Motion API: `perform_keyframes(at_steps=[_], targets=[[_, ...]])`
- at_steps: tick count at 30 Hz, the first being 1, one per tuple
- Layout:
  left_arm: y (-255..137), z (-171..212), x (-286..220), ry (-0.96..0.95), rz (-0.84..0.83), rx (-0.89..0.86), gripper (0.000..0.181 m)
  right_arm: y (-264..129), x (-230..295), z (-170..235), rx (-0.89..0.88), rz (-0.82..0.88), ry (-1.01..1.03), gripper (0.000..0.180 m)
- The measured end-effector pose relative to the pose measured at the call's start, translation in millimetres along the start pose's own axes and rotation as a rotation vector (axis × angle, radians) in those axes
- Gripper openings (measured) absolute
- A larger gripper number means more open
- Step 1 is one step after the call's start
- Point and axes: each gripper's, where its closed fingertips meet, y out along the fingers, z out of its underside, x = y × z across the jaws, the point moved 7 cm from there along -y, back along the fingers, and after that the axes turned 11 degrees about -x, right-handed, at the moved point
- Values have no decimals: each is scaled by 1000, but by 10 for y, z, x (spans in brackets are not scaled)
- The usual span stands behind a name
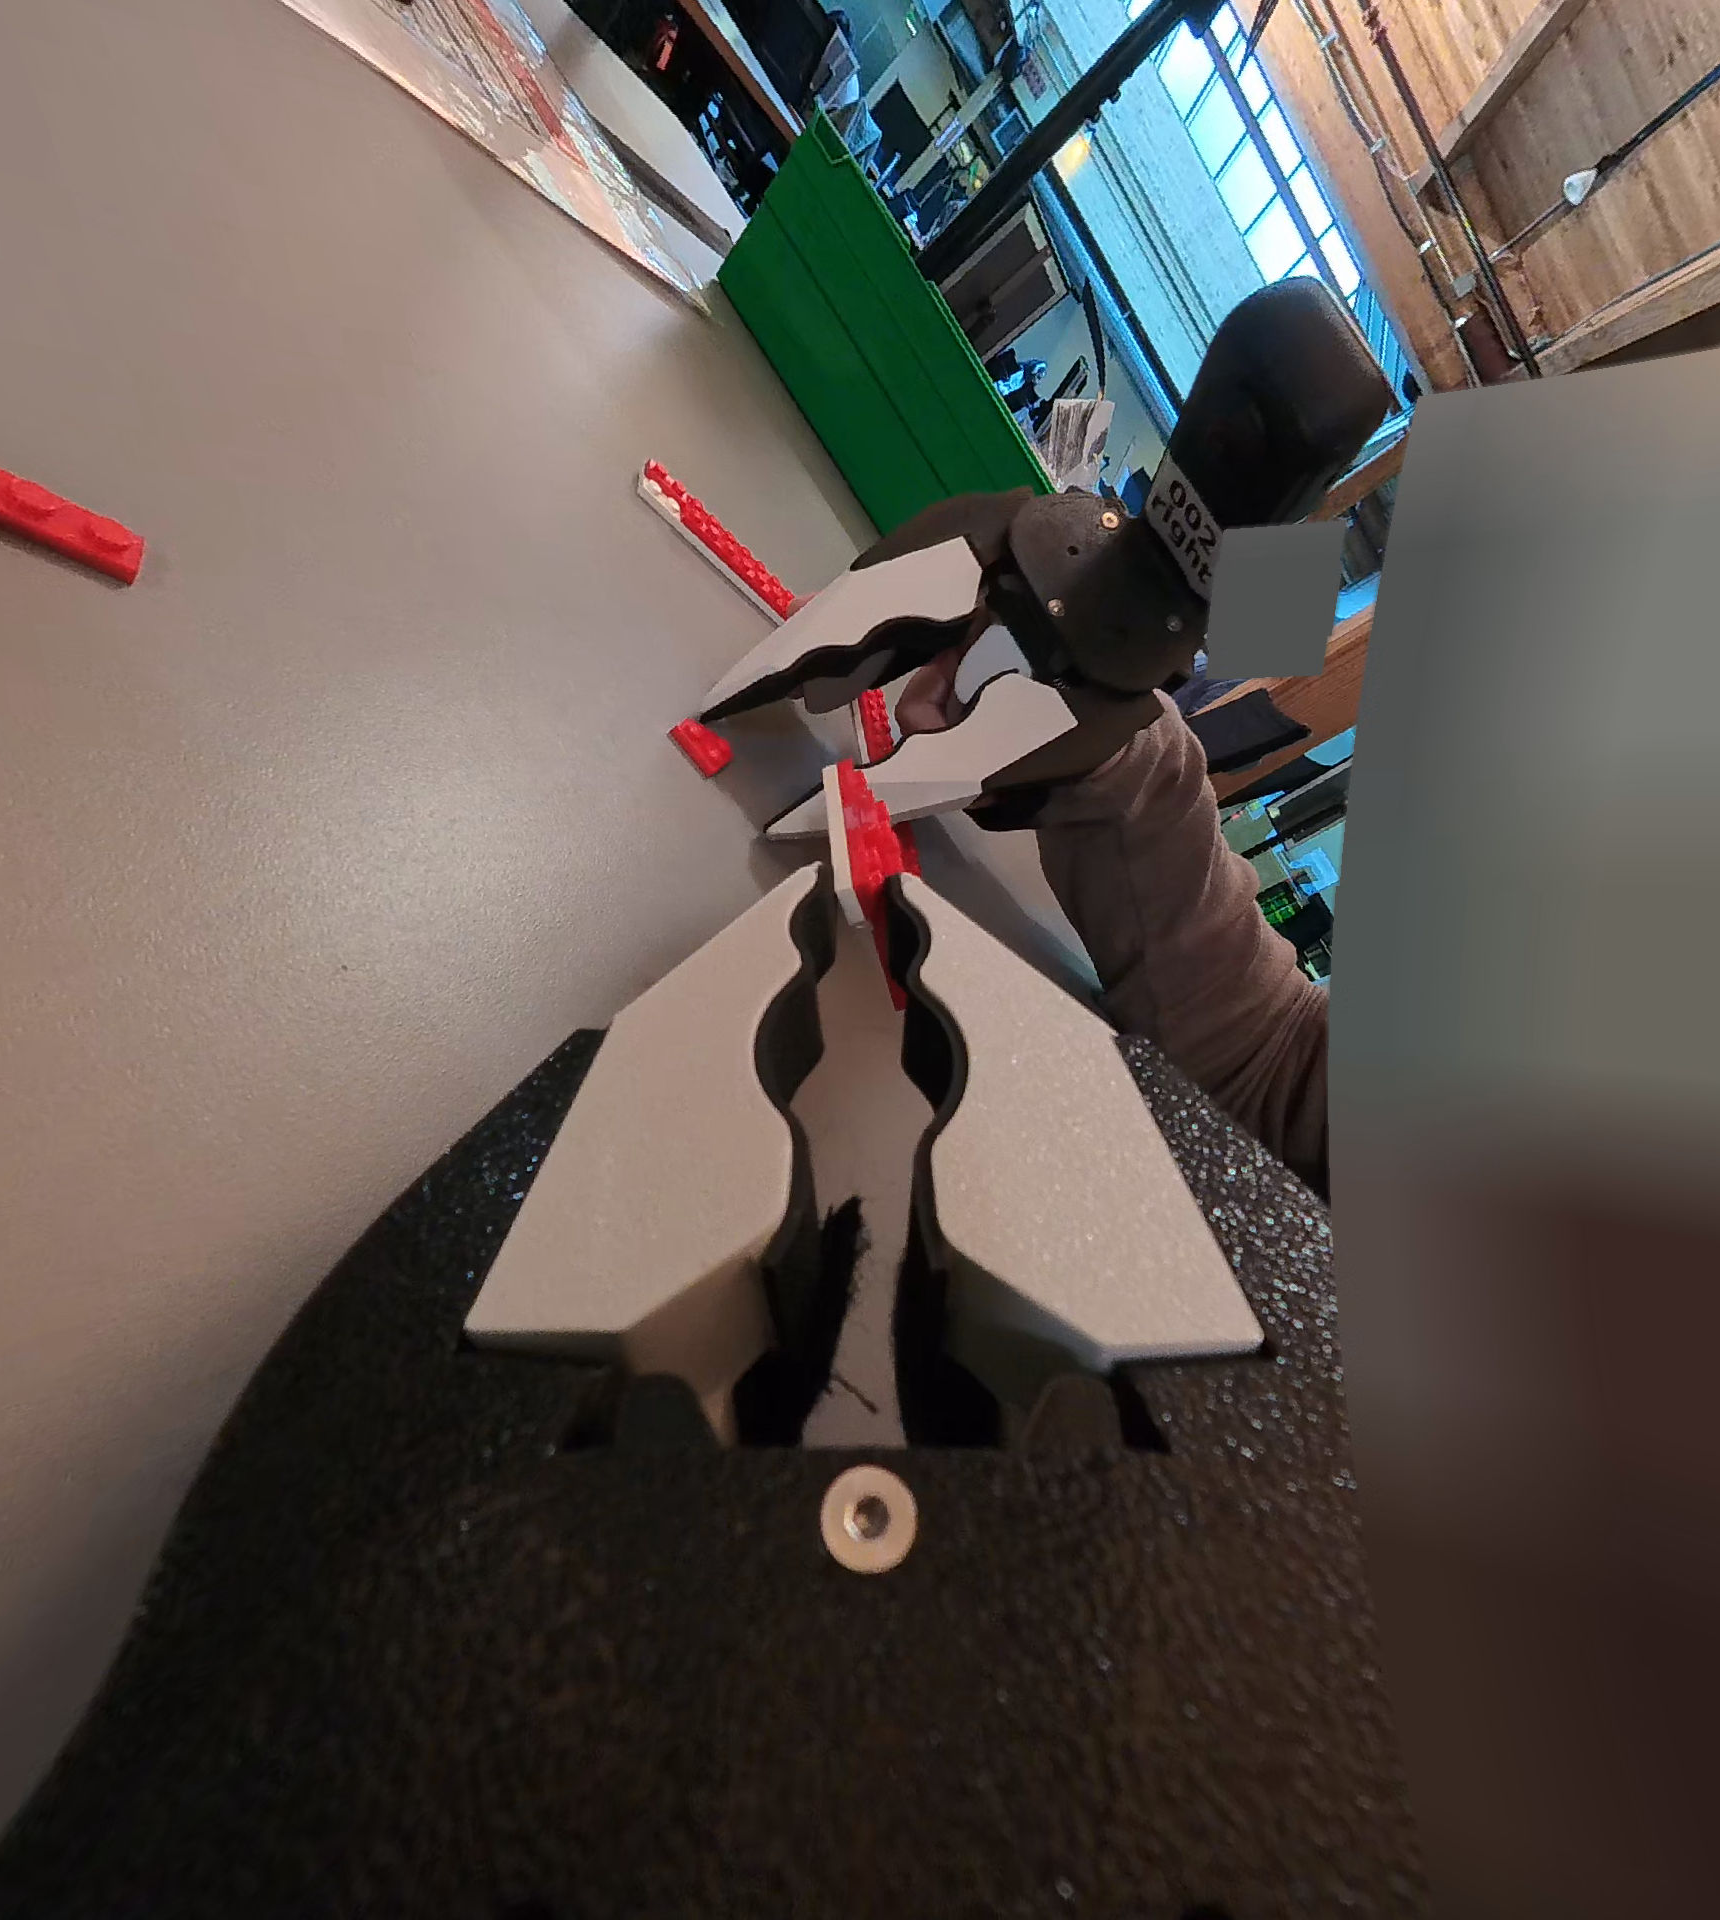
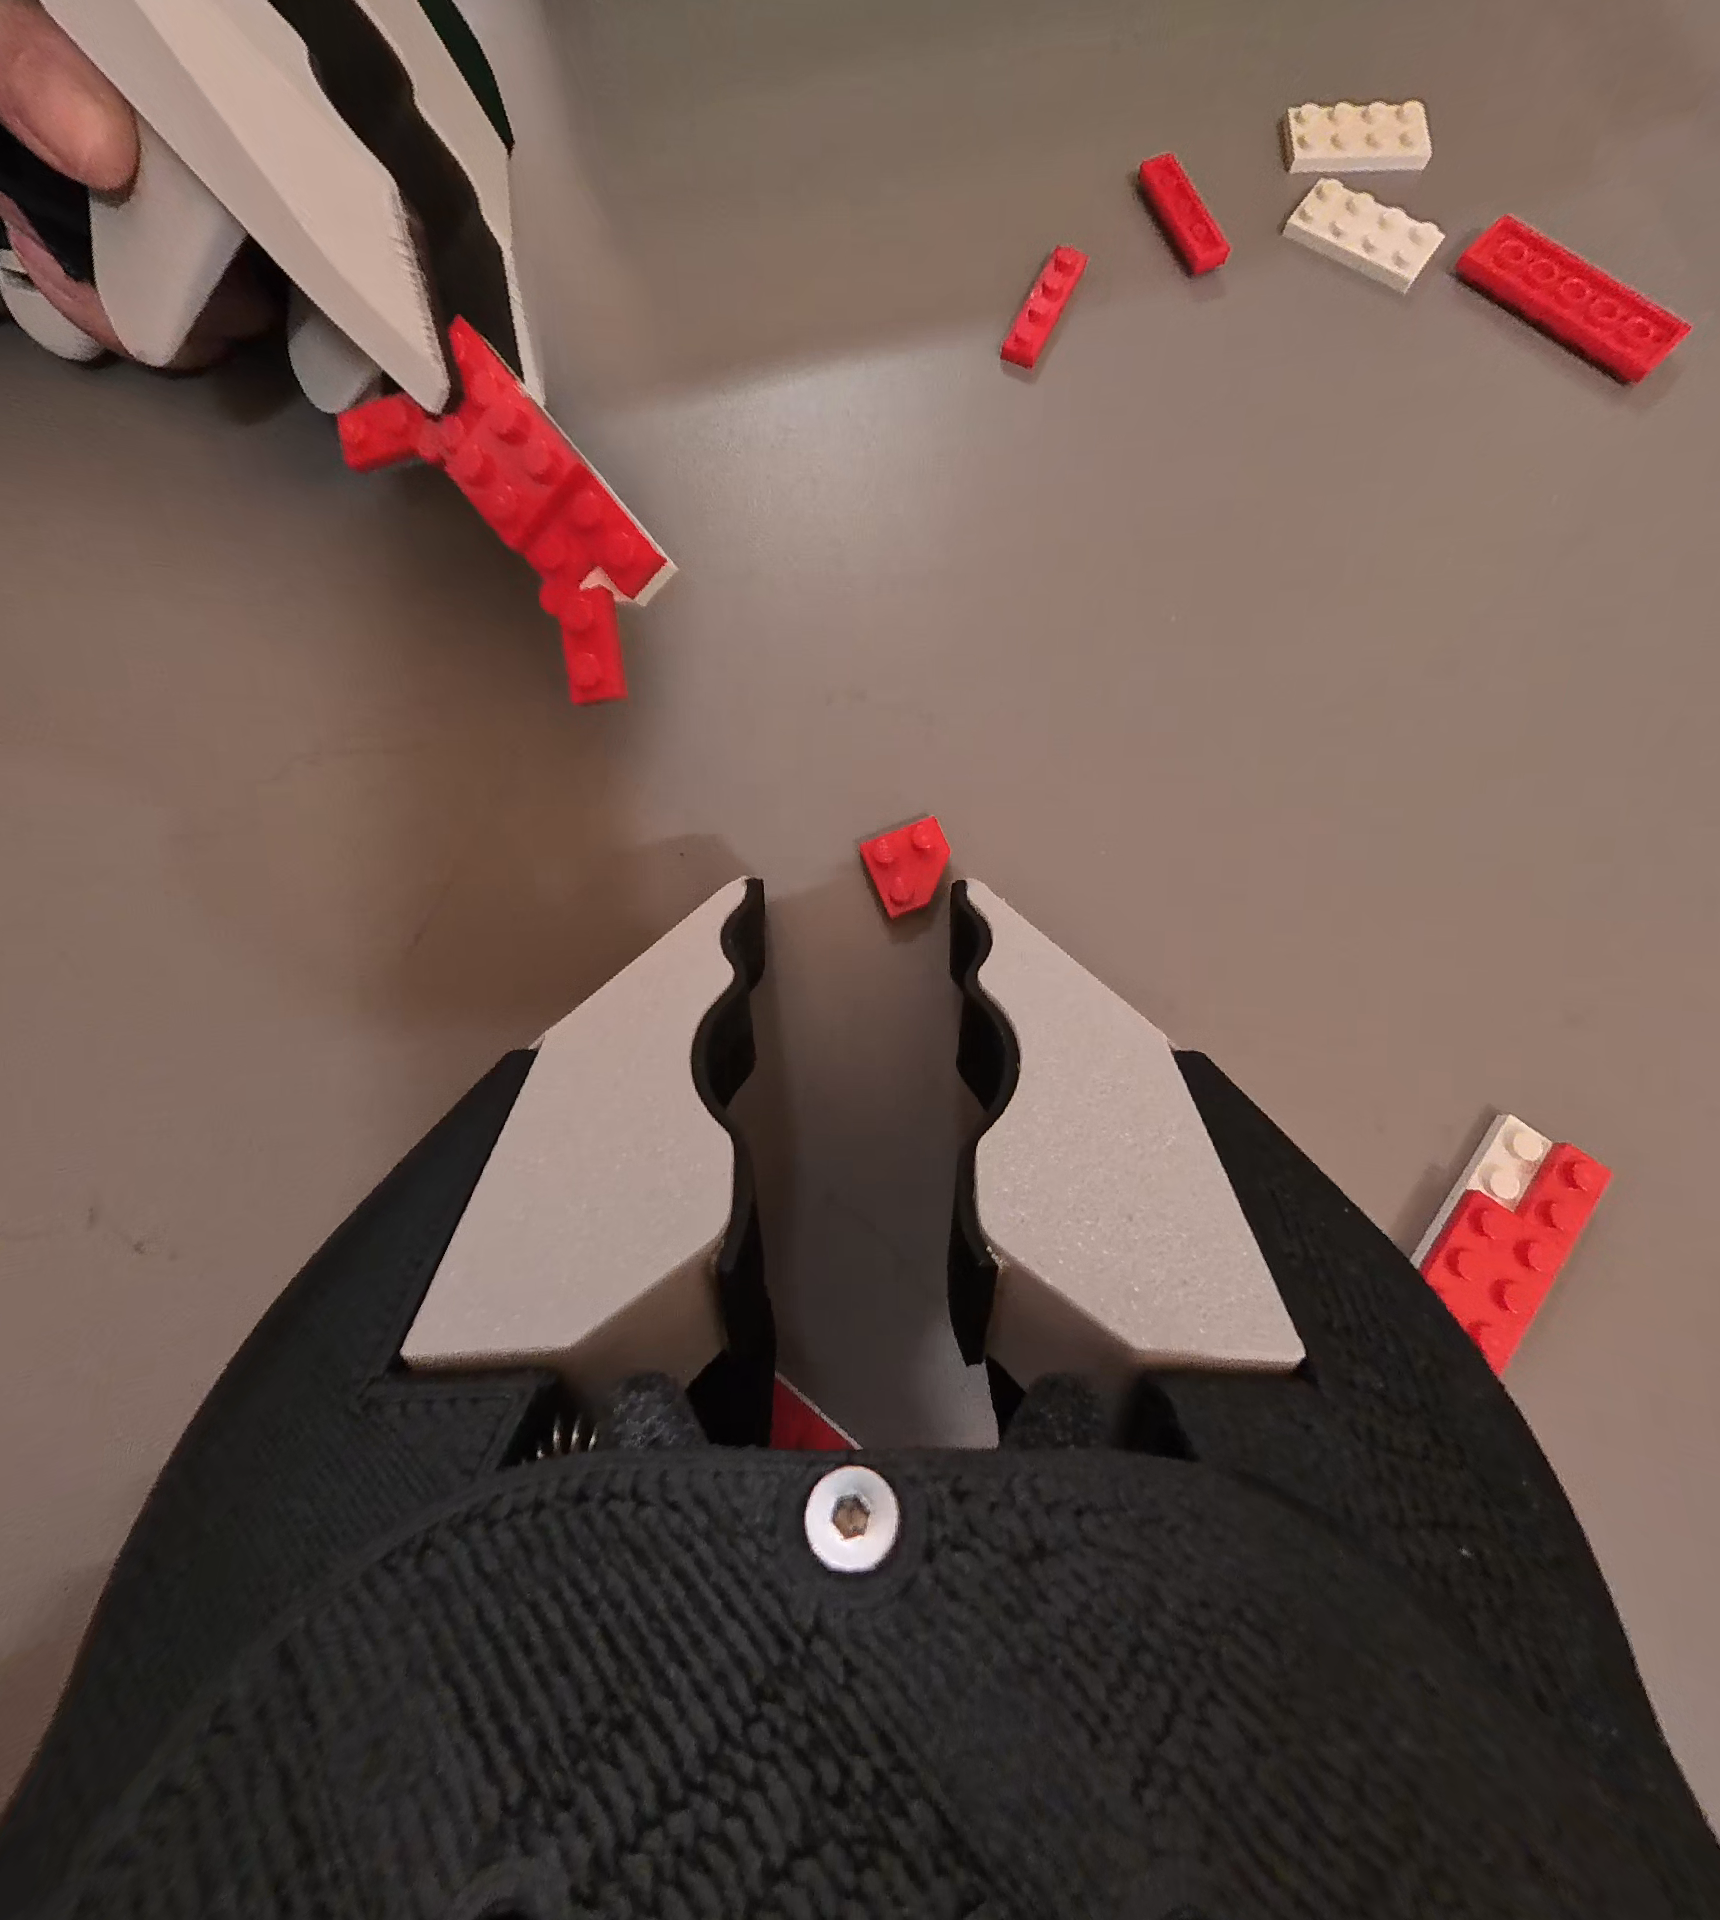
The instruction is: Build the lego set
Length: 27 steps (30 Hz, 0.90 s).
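Observation:
My left gripper (image 1: pixel 861 878) is shut on a red and white plate assembly (image 1: pixel 866 847) and holds it above the grey table. In the right wrist view this gripper (image 2: pixel 477 390) comes in from the top left with the assembly (image 2: pixel 534 488) tilted in its jaws. My right gripper (image 2: pixel 856 888) is open and empty, low over the table. A small red wedge plate (image 2: pixel 903 864) lies just beyond its tips, close to the right fingertip. In the left wrist view the right gripper (image 1: pixel 740 774) points down at that plate (image 1: pixel 700 746).
Loose pieces lie at the far right: two white bricks (image 2: pixel 1360 135), small red plates (image 2: pixel 1043 304) and a long red plate (image 2: pixel 1573 296). A red and white sub-assembly (image 2: pixel 1516 1236) lies by my right gripper. Green baseplates (image 1: pixel 866 353), a red strip (image 1: pixel 25 504) and a long red-white beam (image 1: pixel 721 540) lie on the table. The grippers' ends are close to 10 cm from one another.

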Motion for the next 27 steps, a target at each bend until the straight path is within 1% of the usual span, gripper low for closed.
perform_keyframes(at_steps=[18,27], targets=[[0,-1,1,-5,1,-1,7,10,54,-1,0,-28,-5,34],[1,0,-1,-5,2,0,7,-1,187,-2,11,-93,-14,30]])
